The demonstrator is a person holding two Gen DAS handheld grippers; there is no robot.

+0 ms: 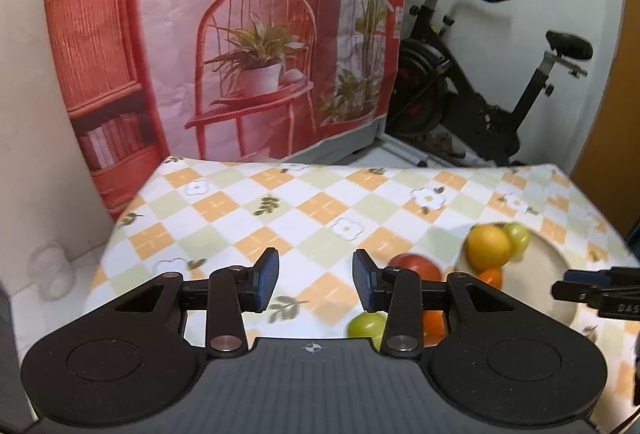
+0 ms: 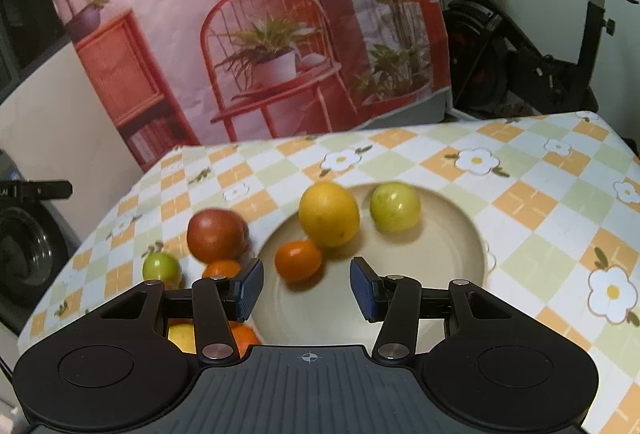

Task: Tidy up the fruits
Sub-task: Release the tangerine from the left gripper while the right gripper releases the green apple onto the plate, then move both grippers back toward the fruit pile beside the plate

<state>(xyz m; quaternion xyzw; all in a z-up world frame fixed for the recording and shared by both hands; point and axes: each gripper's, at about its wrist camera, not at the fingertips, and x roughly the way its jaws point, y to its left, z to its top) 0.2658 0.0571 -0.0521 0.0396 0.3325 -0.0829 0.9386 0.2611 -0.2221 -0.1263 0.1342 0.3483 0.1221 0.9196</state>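
Observation:
A cream plate [image 2: 440, 266] on the checked tablecloth holds a big yellow citrus [image 2: 329, 214], a green fruit [image 2: 395, 207] and a small orange [image 2: 298, 260]. Left of the plate, on the cloth, lie a red apple [image 2: 217, 236], a small green fruit [image 2: 162, 267] and an orange [image 2: 222, 268]. A yellow fruit [image 2: 182, 336] and another orange [image 2: 244, 336] are half hidden under the finger arm. My right gripper [image 2: 307, 292] hovers open over the plate's near side. My left gripper [image 1: 315, 280] is open over bare cloth, left of the red apple [image 1: 416, 266] and a green fruit [image 1: 366, 324].
The table [image 1: 248, 218] stands against a pink printed backdrop [image 1: 240, 34]; its far and left edges are close. An exercise bike [image 1: 480, 94] stands behind at the right. In the left wrist view the right gripper's tip [image 1: 600, 292] reaches over the plate [image 1: 548, 262].

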